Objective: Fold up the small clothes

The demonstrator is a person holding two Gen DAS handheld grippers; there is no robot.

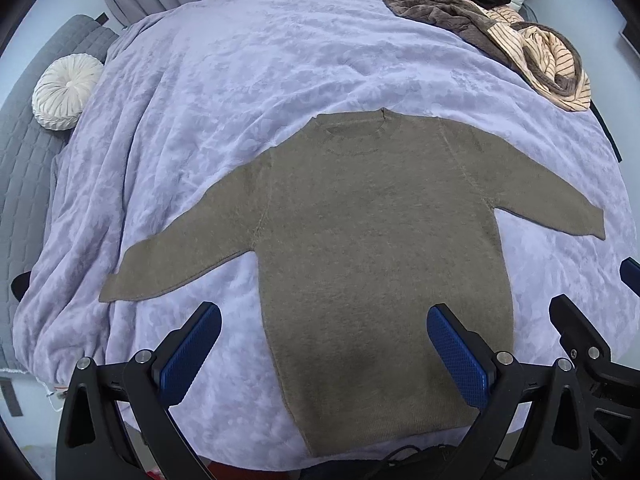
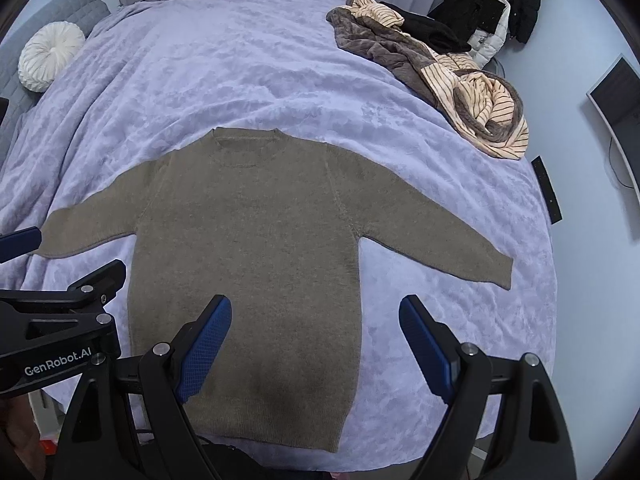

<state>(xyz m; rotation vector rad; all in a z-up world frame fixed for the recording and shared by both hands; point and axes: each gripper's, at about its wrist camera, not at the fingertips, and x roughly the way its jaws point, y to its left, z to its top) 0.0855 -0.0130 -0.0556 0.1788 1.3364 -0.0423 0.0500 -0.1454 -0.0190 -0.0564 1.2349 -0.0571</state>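
- Nearest to me, my left gripper (image 1: 324,322) hangs just above the near part of the sweater, blue pads spread wide with nothing between them; the right pad sits over the knit, the left pad over bare blanket.
- My right gripper (image 2: 316,316) is likewise wide apart and holding nothing, its left pad over the sweater's lower body, its right pad over the blanket.
- Whether any pad actually touches the fabric I cannot tell.
- Brown sweater (image 1: 376,248) lies flat on the lavender blanket (image 1: 240,60), neck at the far end, both sleeves spread out to the sides. Its hem is cut across by my gripper frames at the near edge.
- Far right, a heap of striped and brown fleece clothes (image 2: 460,76) lies crumpled; how many pieces it holds is hard to make out. Black and white garments (image 2: 492,12) sit behind it.
- Far left, a round white cushion (image 1: 66,92) rests on a grey quilted surface (image 1: 24,168).
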